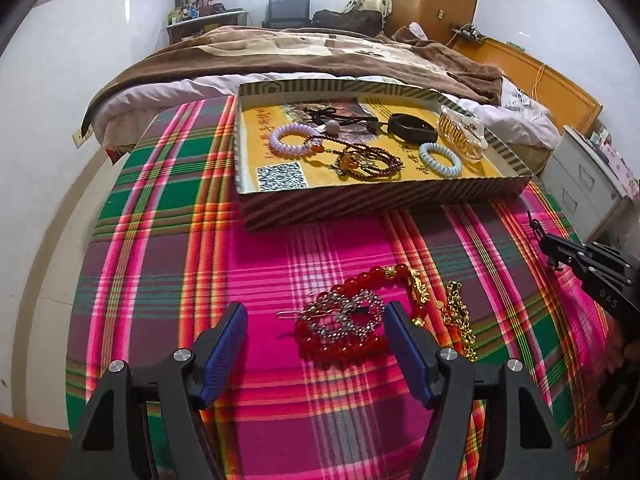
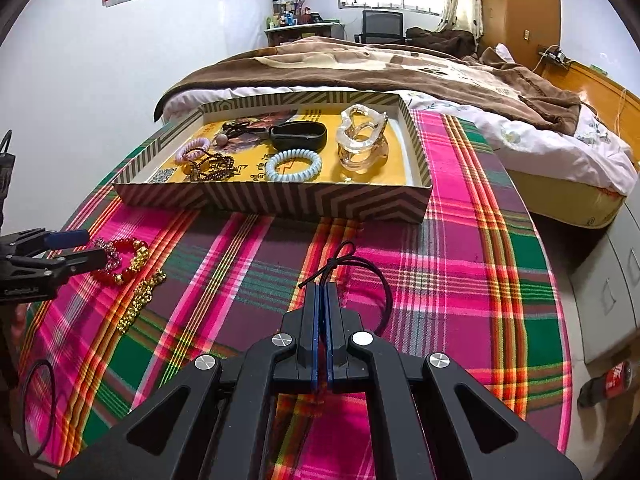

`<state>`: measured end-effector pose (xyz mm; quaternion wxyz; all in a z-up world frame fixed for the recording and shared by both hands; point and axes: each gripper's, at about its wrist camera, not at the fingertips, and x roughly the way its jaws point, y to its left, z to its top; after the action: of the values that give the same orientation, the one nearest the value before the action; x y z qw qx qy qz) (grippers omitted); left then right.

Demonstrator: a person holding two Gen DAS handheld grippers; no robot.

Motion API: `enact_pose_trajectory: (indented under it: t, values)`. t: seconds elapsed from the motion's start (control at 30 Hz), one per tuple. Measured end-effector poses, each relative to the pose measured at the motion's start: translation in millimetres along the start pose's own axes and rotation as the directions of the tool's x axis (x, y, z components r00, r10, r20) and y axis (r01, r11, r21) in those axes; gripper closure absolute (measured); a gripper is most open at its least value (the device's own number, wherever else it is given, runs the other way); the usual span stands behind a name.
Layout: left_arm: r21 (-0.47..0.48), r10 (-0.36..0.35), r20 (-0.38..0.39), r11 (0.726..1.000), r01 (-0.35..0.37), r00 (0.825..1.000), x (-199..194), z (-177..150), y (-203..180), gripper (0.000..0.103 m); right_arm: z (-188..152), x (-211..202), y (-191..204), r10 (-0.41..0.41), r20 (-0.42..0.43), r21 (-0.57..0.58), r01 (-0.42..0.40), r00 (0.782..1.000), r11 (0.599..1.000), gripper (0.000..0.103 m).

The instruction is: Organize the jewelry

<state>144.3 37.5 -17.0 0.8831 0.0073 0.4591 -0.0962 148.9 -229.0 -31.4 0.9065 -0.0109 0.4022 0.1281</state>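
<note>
I work over a plaid cloth (image 2: 460,240) that carries everything. At its far edge sits the striped cardboard tray (image 2: 280,200), already holding coiled hair ties, a dark bangle, brown beads and a clear claw clip (image 2: 362,142) in its far right corner.

The rest lies loose on the cloth near me. A red bead bracelet (image 1: 348,344) with gold charms lies toward the near edge, a rhinestone hair clip (image 1: 348,314) resting on top of it and a gold chain (image 1: 460,320) just beside it on the right.

My left gripper (image 1: 316,332) is spread wide, with the bracelet and the clip between the fingers but no pad touching either. My right gripper (image 2: 322,292) is pressed together, pinching a thin black hair tie (image 2: 384,284) by its knot — the loop trails onto the cloth.

The risks, as I judge them: closing the left on that stack could catch the clip and bracelet together, or nudge the chain, since all three lie so close. The hair tie is thin and held at one small spot — it could slip out, or its hanging loop could snag on the tray's near wall as I carry it over.
</note>
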Motion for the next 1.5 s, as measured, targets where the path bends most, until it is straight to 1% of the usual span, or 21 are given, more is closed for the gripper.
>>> enact_pose_trajectory:
  t: [0.17,0.23,0.27,0.37,0.4,0.6,0.73,0.77,0.93,1.03,1.1,1.17,1.2,1.23,1.27,1.3,1.43,1.5]
  values:
    - [0.013,0.023,-0.005,1.0,-0.023,1.0,5.5,2.1,-4.0,0.033,0.0,-1.3,0.7,0.005,0.008,0.003,-0.005,1.0,1.0,0.101]
    - [0.023,0.022,-0.004,0.999,-0.022,1.0,5.8,2.1,-5.8,0.04,-0.7,-1.3,0.7,0.008,0.006,0.004,-0.008,1.0,1.0,0.101]
    - [0.026,0.021,-0.007,0.999,-0.021,1.0,5.5,1.9,-6.1,0.047,-0.8,-1.7,0.9,0.01,0.008,0.004,-0.01,1.0,1.0,0.101]
    - [0.027,0.021,0.0,0.999,-0.021,1.0,4.1,2.9,-7.4,0.053,-0.5,-1.8,1.0,0.013,0.01,0.004,-0.013,1.0,1.0,0.101]
    - [0.03,0.022,0.004,0.999,-0.022,1.0,2.7,3.2,-7.9,0.06,-0.4,-1.5,1.3,0.014,0.01,0.003,-0.014,1.0,1.0,0.101]
    - [0.021,-0.001,0.008,1.0,0.001,1.0,-1.5,3.2,-7.1,0.062,-0.7,-1.9,1.0,0.013,0.014,0.008,-0.013,1.0,1.0,0.101]
    - [0.008,-0.024,0.039,1.0,0.023,0.999,-12.1,5.9,-4.8,0.073,-0.4,-2.8,0.9,0.013,0.018,0.009,-0.013,1.0,1.0,0.101]
    - [0.009,-0.023,0.045,1.0,0.023,0.999,-13.8,6.7,-4.8,0.082,-0.4,-2.8,0.9,0.012,0.018,0.01,-0.012,1.0,1.0,0.101]
    - [0.01,-0.033,0.045,0.999,0.033,0.998,-16.5,6.0,-4.2,0.083,-1.2,-3.8,-0.2,0.011,0.021,0.016,-0.011,1.0,1.0,0.101]
    - [0.008,-0.049,0.054,0.999,0.048,0.997,-21.3,5.5,-4.8,0.086,-1.2,-4.6,-1.5,0.006,0.022,0.02,-0.007,1.0,1.0,0.101]
    - [0.0,-0.068,0.071,0.998,0.068,0.995,-26.2,6.1,-5.1,0.091,-0.9,-5.8,-1.9,0.006,0.026,0.021,-0.006,1.0,1.0,0.101]
    - [-0.005,-0.083,0.086,0.996,0.084,0.993,-31.0,7.8,-6.1,0.094,-0.6,-6.7,-2.0,0.004,0.029,0.02,-0.005,1.0,1.0,0.101]
    - [0.001,-0.091,0.092,0.996,0.091,0.992,-32.7,8.7,-7.3,0.098,-0.3,-7.2,-2.0,0.003,0.032,0.02,-0.004,0.999,1.0,0.101]
    - [-0.003,-0.097,0.101,0.995,0.098,0.99,-34.6,9.4,-7.6,0.098,-0.1,-7.7,-2.0,0.003,0.033,0.021,-0.003,0.999,1.0,0.101]
    - [-0.007,-0.108,0.104,0.994,0.11,0.989,-36.0,9.8,-7.6,0.102,0.1,-8.1,-2.3,0.002,0.035,0.021,-0.003,0.999,1.0,0.101]
    - [-0.006,-0.125,0.105,0.992,0.126,0.987,-37.2,10.4,-8.1,0.102,0.4,-8.8,-2.5,0.002,0.037,0.021,-0.002,0.999,1.0,0.101]
    - [-0.004,-0.131,0.124,0.991,0.133,0.984,-41.3,11.4,-10.4,0.103,0.9,-11.2,-3.8,-0.003,0.044,0.024,0.002,0.999,1.0,0.101]
    - [-0.004,-0.156,0.133,0.987,0.158,0.979,-44.5,12.0,-10.4,0.103,1.4,-11.5,-3.7,-0.004,0.046,0.025,0.003,0.999,1.0,0.101]
